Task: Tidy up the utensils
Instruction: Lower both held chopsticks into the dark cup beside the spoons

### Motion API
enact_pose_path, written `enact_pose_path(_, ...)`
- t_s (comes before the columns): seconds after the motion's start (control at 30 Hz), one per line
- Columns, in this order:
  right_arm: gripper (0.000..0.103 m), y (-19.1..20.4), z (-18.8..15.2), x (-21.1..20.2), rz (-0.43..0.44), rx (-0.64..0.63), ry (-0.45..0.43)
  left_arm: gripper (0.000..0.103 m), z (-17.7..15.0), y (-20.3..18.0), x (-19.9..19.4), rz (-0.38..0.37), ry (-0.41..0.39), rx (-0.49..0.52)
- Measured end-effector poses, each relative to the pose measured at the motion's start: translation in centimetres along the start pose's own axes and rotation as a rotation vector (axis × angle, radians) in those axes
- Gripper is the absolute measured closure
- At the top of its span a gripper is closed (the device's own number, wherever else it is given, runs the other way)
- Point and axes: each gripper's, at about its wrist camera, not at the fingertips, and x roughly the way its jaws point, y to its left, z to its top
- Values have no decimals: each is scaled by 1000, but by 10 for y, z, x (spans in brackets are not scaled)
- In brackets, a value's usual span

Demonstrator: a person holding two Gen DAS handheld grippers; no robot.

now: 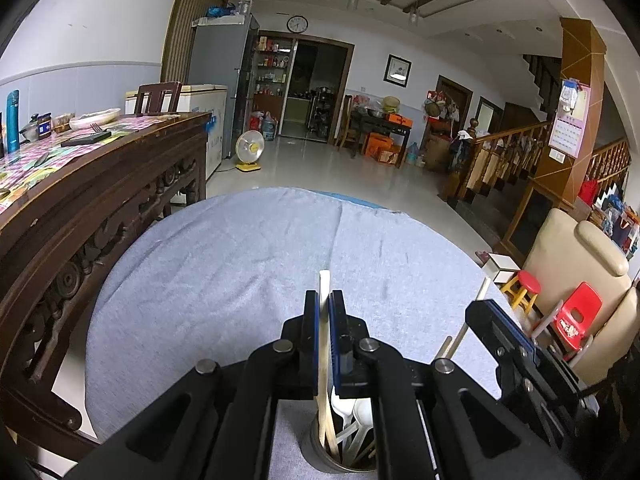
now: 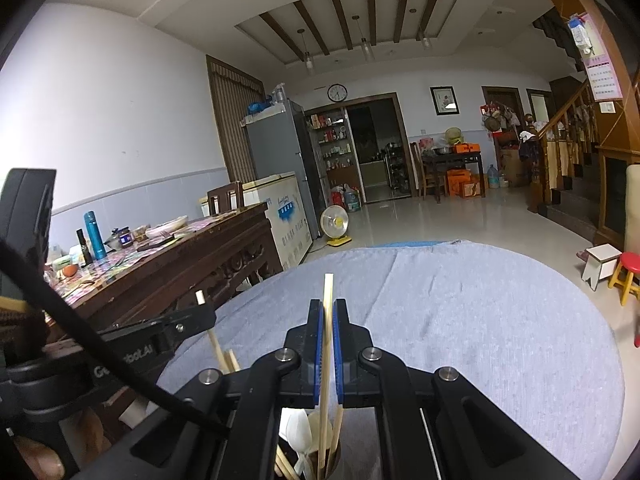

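Wooden chopstick [image 1: 323, 320] pinched in left tongs [image 1: 325, 300], right tongs [image 2: 328, 308] alike, tilted downward

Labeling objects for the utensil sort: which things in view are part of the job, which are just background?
In the job:
- left gripper, shut on a chopstick
- right gripper, shut on a second chopstick
- utensil cup with white plastic spoons

Just lying about:
- wooden table
- blue flask
- fan
- red stool

One cup [image 1: 320, 456], perhaps two spoons [image 1: 362, 412]
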Motion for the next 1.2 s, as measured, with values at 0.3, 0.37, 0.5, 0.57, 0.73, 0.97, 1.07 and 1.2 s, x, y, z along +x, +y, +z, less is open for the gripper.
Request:
enact_pose_path(0.3,98,1,-10,-3,-2,-17,7,99,-3,-2,4,5,11,6)
enact_pose_path(0.37,98,2,-12,-2,-2,-18,15,99,-3,-3,4,5,13,8)
enact_pose_path(0.5,98,2,-15,-2,-2,-20,24,99,-6,-4,6,7,23,12)
enact_pose_path(0.57,98,2,-17,-2,-2,-19,26,99,-7,-4,7,6,26,12)
enact_pose_path(0.73,98,1,-19,-4,-5,-17,26,99,-10,-4,8,7,28,13)
enact_pose_path(0.97,98,3,-27,-3,-7,-18,39,99,-14,-1,11,11,43,10)
enact_pose_path(1.07,98,4,-31,-3,-7,-17,48,99,-15,0,12,12,47,11)
enact_pose_path(1.2,98,5,-34,-2,-6,-18,54,99,-18,0,14,12,49,12)
